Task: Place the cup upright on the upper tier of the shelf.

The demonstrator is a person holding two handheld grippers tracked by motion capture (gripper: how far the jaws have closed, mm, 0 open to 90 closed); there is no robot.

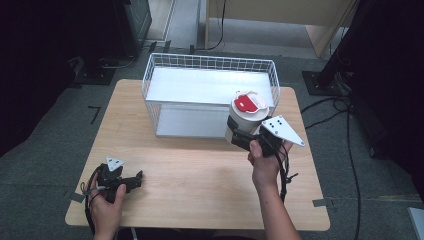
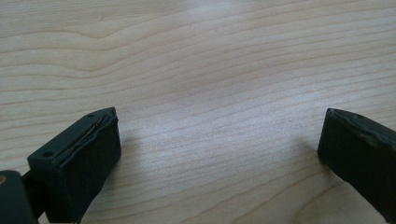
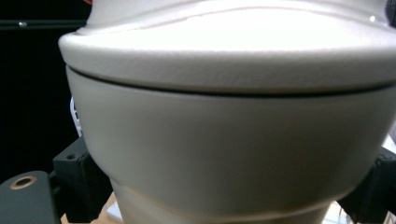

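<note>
Gripping a cream cup (image 1: pixel 245 120) with a red lid, the right gripper (image 1: pixel 243 135) has its jaws clamped on its sides, just in front of the wire basket (image 1: pixel 210 62). The left gripper (image 1: pixel 131 181) rests on the table (image 1: pixel 200 175), jaws wide apart.

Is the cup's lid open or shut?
Shut: the cup carries its red-and-white lid flat on top, held by the right gripper.

We read this as a lab recording bay: bare wooden table (image 1: pixel 200 175) on grey carpet (image 1: pixel 45 150), black curtains (image 1: pixel 30 60), stand bases (image 1: pixel 320 82), loose floor cables (image 1: pixel 350 145), tape marks (image 1: pixel 95 114).
</note>
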